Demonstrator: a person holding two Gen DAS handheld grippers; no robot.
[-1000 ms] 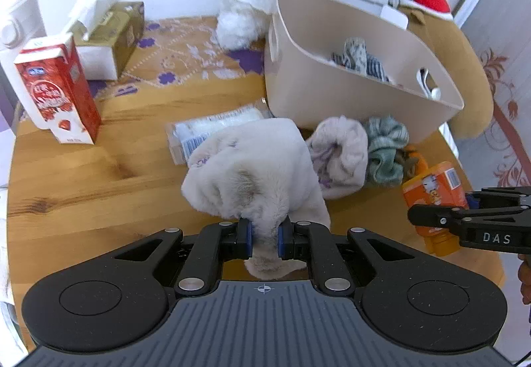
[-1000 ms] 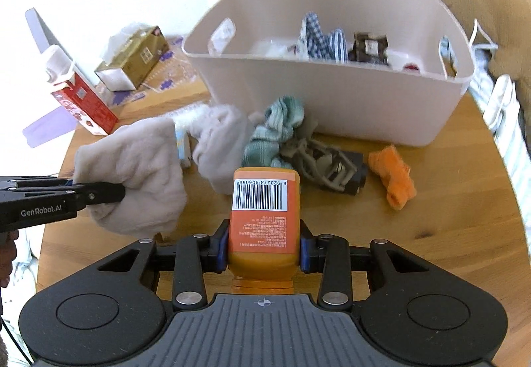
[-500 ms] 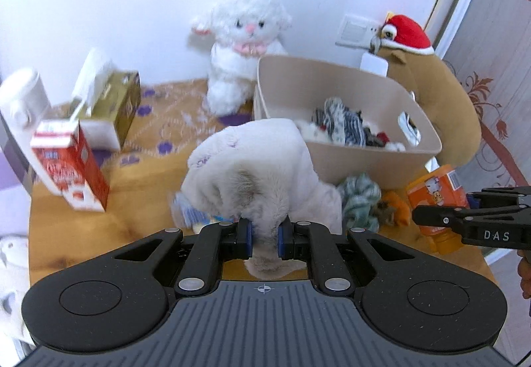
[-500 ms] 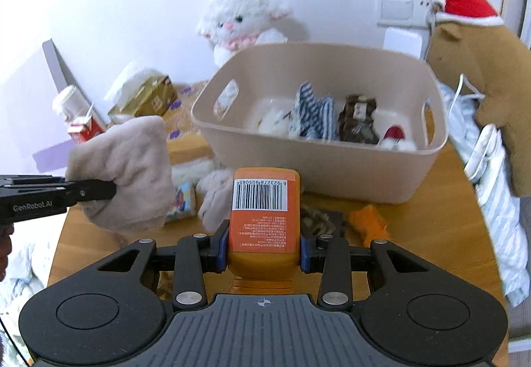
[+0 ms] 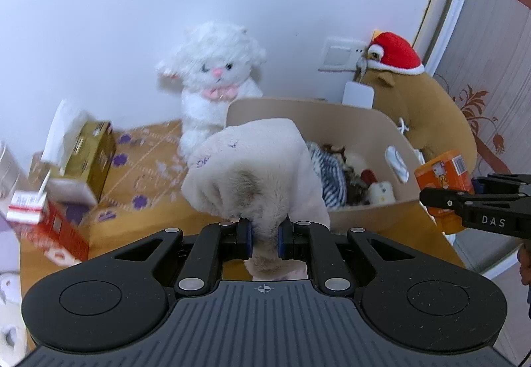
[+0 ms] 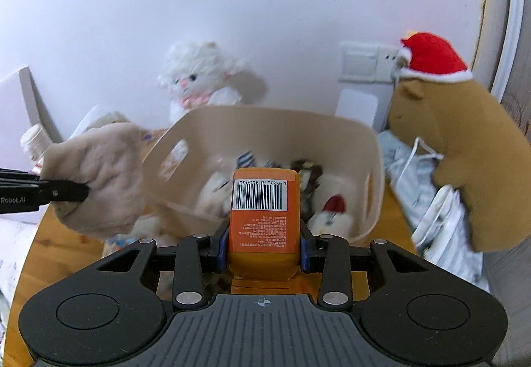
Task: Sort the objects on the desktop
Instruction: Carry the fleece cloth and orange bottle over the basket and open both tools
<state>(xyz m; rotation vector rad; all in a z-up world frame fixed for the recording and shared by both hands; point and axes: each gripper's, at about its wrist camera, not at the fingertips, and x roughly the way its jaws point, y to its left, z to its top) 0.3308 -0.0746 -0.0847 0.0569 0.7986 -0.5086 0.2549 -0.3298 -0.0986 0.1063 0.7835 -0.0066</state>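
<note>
My left gripper [image 5: 264,239] is shut on a fluffy cream cloth [image 5: 255,168] and holds it in the air by the left wall of the beige bin [image 5: 361,121]. The cloth also shows in the right wrist view [image 6: 99,178]. My right gripper [image 6: 262,251] is shut on an orange bottle [image 6: 264,217] with a barcode label, raised in front of the bin [image 6: 371,174]. The bottle also shows in the left wrist view [image 5: 444,181]. The bin holds a striped cloth [image 5: 323,168] and small toys.
A white plush lamb [image 5: 215,78] sits behind the bin. A brown plush with a red hat [image 5: 415,101] stands at the right. A gold tissue box [image 5: 83,154] and a red carton [image 5: 46,224] stand at the left on the wooden table [image 5: 149,221].
Both grippers have risen from the table with their loads and moved toward the bin. The cloth and the bottle now hang at rim height.
</note>
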